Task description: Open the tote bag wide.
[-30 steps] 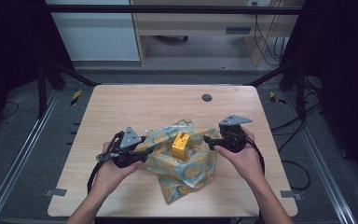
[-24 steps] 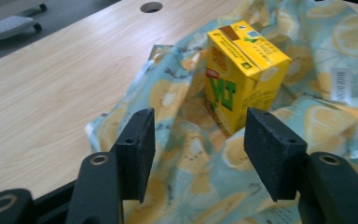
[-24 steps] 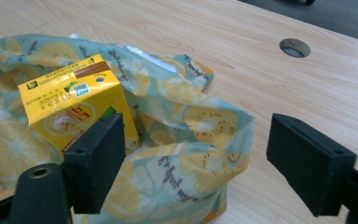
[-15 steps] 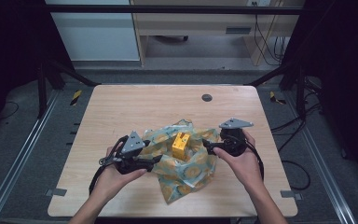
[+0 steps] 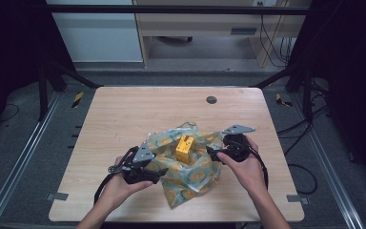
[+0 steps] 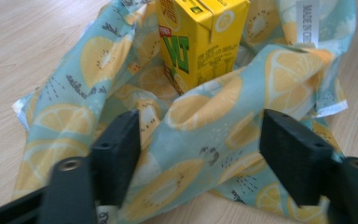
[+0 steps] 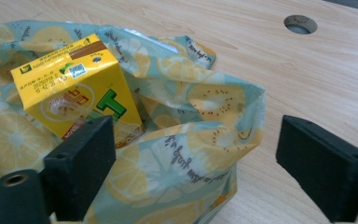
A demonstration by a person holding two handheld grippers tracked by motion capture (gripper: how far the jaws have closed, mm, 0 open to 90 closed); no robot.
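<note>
carton: yellow drink carton upright mid-cloth, long axis vertical
cloth: lemon-print cloth bunched up round the carton base, spread on the table
my left claw: left gripper at cloth's near-left edge; jaws gaping after opening then easing in a bit, a cloth fold lies between them, pads not pressing it
my right claw: right gripper just right of the carton; jaws as wide as they go, having just been opening, raised cloth corner sits between them unpinched
hold: nothing in either claw
key relation: carton lies straight ahead of both claws, past the cloth folds; left claw faces it from the near-left, right claw from the right
nearer claw: right, I judge; left sits further off, at the hem
next, my guess: pinch each fold, pull up over the carton
risk: tugging the cloth could tip the carton, it's tall
</note>
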